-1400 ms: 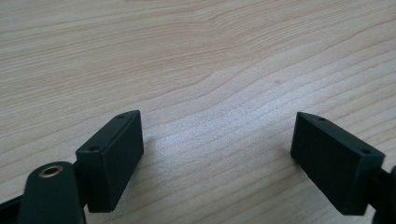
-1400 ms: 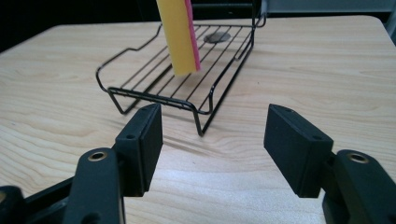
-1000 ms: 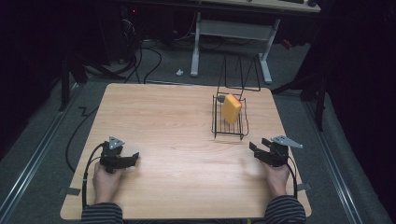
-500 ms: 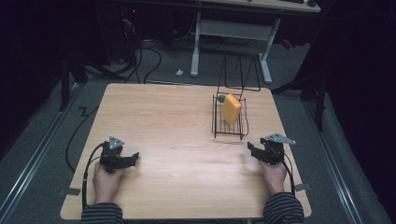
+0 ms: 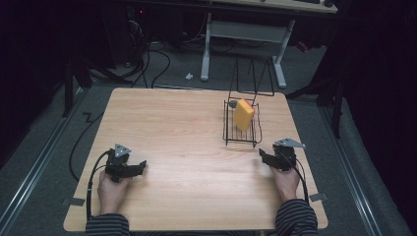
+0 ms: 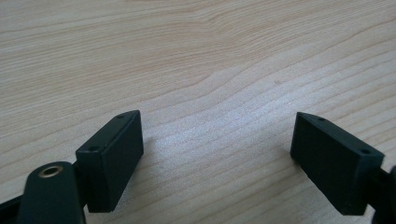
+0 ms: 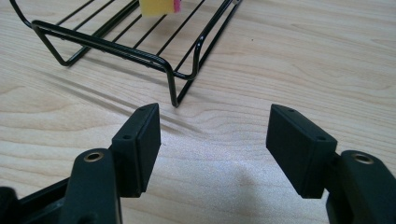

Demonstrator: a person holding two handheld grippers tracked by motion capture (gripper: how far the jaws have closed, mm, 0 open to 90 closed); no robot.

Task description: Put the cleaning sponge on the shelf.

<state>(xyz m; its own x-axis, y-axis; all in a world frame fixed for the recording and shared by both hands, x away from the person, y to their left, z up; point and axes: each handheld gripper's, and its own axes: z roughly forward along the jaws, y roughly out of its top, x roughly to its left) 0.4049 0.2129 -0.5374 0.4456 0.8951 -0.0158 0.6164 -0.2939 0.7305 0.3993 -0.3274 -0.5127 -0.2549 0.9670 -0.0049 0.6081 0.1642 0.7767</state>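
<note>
Landmark: black wire rack (image 5: 242,129) on the far right part of the wooden table (image 5: 187,147). Yellow sponge (image 5: 243,114) stands tilted inside the rack, leaning toward its far end; a small grey item just beside the sponge's far-left corner, can't tell what it is.

Right gripper (image 5: 265,156): just beside the rack's near right corner, apart from it, jaws pointing left across the table. Jaws wide apart, nothing between them. In the right gripper view (image 7: 214,140) the rack's (image 7: 140,42) near corner foot sits just ahead of the gap; sponge (image 7: 159,6) is beyond that, at the top edge, pink strip on one side.

Left gripper (image 5: 140,166): well apart from the rack, near-left of it, low over the table. Jaws wide, bare wood (image 6: 196,70) between them in the left gripper view (image 6: 217,140).
</note>
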